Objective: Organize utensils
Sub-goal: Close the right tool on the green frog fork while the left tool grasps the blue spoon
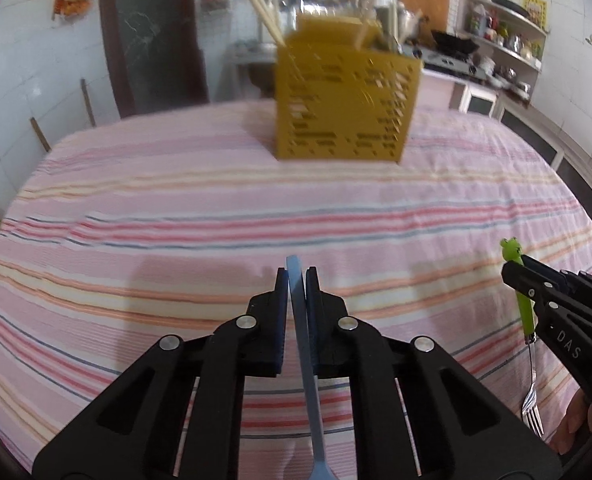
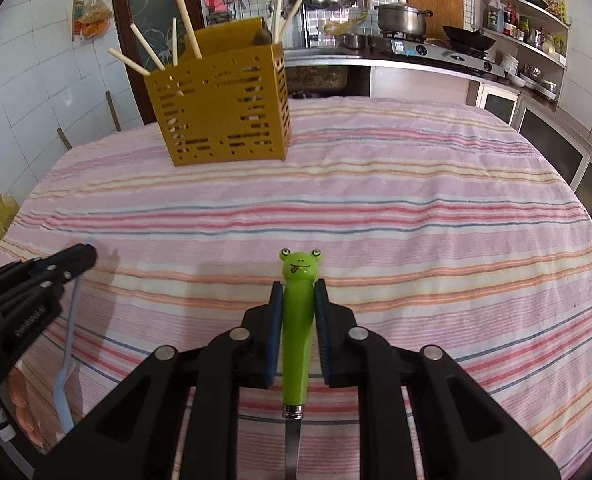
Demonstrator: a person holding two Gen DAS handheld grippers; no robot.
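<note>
A round worktop covered with a pink cloth striped in orange, red and blue point(image 2: 376, 208) fills both views. Toward its far side stands a mustard-yellow perforated plastic utensil caddy point(image 2: 220, 108), upright on the cloth, with several pale wooden chopsticks point(image 2: 188, 30) leaning out of its top at different angles; other handles rise from its rear section, but what they belong to is hard to tell.

The left gripper point(image 1: 296, 276) has its jaws clenched on the thin light-blue plastic handle of a utensil point(image 1: 302, 340). The handle tip pokes out just past the blue-padded fingers, and the rest runs back beneath the gripper toward the camera. In the right wrist view the same utensil hangs down from that gripper, its curved lower end near the worktop's near edge; whether it is a spoon or a fork cannot be told.

The right gripper point(image 2: 299, 292) grasps a fork with a bright green plastic handle topped by a cartoon frog head point(image 2: 298, 320). The frog head sticks out ahead of the fingertips, and the metal neck runs back under the gripper. The left wrist view shows the steel tines hanging below, above the cloth.

Both utensils are held well apart from the caddy, the left gripper to one side of the right. Behind the worktop are a tiled wall, a gas stove with a steel pot point(image 2: 402, 18) and shelves of kitchenware.
</note>
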